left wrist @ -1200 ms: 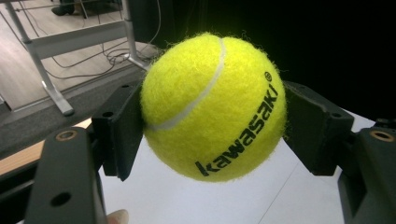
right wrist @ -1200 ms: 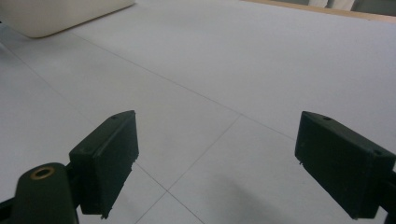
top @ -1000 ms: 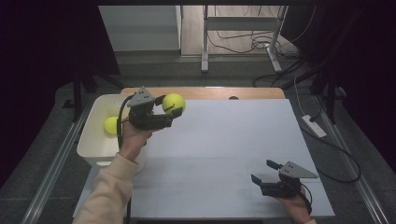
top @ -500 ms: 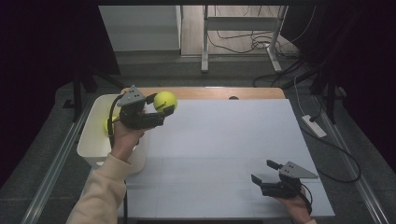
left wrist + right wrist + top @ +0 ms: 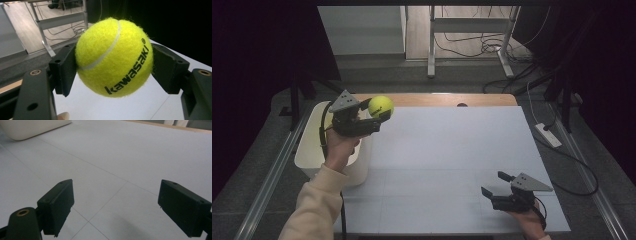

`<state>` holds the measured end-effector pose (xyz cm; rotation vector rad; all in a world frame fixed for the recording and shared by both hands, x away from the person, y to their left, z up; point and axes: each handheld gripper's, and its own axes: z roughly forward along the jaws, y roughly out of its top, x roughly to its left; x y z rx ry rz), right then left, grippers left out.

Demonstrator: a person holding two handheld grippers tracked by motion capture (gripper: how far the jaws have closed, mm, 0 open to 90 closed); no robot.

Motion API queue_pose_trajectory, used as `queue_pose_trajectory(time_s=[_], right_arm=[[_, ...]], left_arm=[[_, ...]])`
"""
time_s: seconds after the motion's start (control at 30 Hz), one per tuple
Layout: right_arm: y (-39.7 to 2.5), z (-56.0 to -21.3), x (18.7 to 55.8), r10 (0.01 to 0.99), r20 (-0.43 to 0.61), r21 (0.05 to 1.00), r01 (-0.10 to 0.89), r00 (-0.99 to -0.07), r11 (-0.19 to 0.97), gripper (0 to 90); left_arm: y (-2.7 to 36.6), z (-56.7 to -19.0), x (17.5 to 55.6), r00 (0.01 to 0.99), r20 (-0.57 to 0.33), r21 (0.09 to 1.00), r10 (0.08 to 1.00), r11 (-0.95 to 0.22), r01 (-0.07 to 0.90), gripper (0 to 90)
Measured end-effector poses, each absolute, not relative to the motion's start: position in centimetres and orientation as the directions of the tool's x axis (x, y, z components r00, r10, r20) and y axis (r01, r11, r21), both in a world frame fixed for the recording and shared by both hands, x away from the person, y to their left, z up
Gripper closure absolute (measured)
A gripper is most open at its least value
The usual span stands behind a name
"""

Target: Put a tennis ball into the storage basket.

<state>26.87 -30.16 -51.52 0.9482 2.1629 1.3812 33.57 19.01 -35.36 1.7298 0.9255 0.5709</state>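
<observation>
High view: left gripper (image 5: 379,116) at upper left of frame, clamped on tennis ball (image 5: 381,106), held in air at edge of white bin (image 5: 307,157). Right gripper (image 5: 496,186) at lower right, jaws spread wide, idle on white table (image 5: 452,150). Risk: pads grip ball's sides only; slackened squeeze or jolt could drop it, rolling across table. Versus one second ago: ball carried leftward toward bin; right gripper unmoved.

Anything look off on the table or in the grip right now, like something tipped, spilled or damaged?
Nothing stands out. The yellow felt tennis ball sits squarely between the left gripper jaws, whole and clean. The white plastic bin stands upright at the table's left edge. The right gripper rests open over the bare white tabletop.
</observation>
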Motion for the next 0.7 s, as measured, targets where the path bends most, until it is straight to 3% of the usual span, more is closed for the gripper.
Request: queue_pose_trajectory(time_s=[0.7], right_arm=[[-30.0,-51.5,26.9,0.723,0.024,0.904,0.324,-0.691,0.279,13.3]], left_arm=[[21.4,-35.4,33.2,0.537,-0.050,0.934,0.842,-0.150,0.323,27.3]])
